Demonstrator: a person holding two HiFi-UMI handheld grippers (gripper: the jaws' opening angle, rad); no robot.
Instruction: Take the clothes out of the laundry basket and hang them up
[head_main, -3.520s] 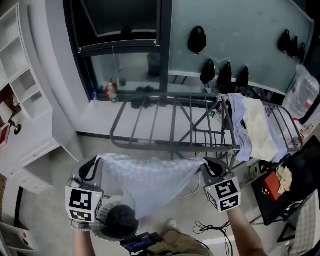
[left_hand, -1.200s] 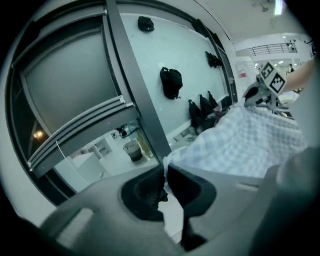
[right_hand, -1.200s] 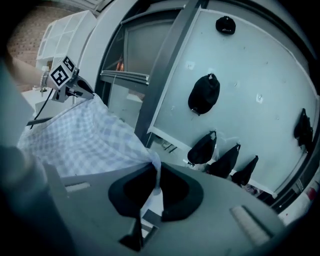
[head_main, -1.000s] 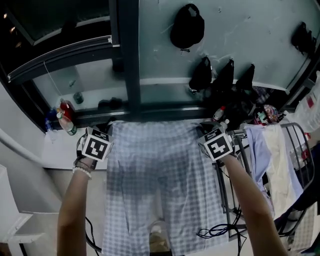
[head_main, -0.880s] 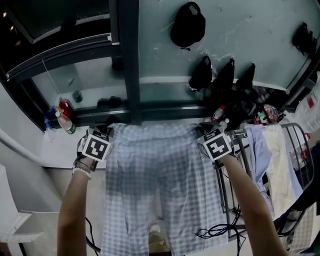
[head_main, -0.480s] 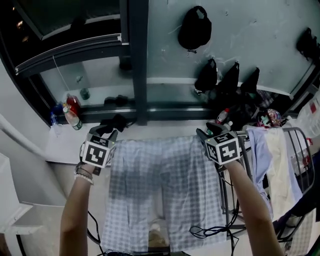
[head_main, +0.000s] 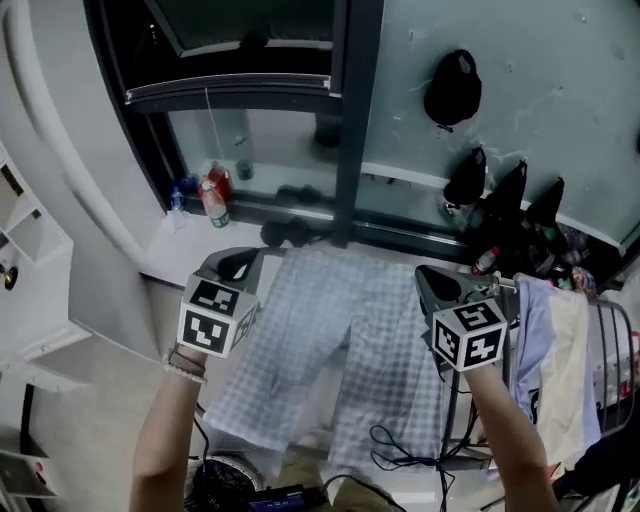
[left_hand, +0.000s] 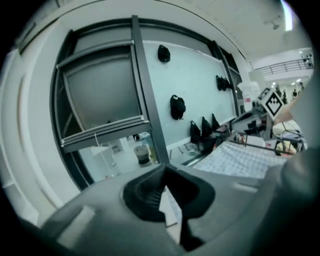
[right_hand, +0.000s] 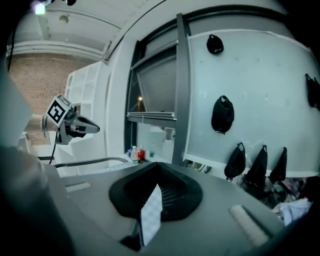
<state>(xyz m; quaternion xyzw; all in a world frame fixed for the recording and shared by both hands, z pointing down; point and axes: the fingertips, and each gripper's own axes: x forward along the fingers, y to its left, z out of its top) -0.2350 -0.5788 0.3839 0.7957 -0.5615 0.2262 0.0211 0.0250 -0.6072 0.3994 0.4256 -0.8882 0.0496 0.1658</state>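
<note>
A pale checked pair of shorts (head_main: 335, 330) lies spread over the drying rack (head_main: 444, 420), its legs hanging toward me. My left gripper (head_main: 240, 262) hovers shut above the garment's left edge, and my right gripper (head_main: 432, 280) hovers shut above its right edge. Neither one pulls on the cloth. In the left gripper view the jaws (left_hand: 164, 185) are closed and the shorts (left_hand: 245, 157) lie off to the right. In the right gripper view the jaws (right_hand: 157, 187) are closed too; a sliver of checked cloth shows through the slot below them.
More clothes (head_main: 560, 370) hang on the rack's right end. A dark window post (head_main: 355, 120) and a sill with bottles (head_main: 210, 195) lie ahead. Black caps (head_main: 452, 90) hang on the wall. White shelving (head_main: 30, 250) stands left; cables (head_main: 395, 445) and a dark round basket (head_main: 215, 485) are near my feet.
Both grippers held the shorts' waistband stretched over the rack; they have opened, let go, drawn back and shut again. The shorts now rest on the rack.
</note>
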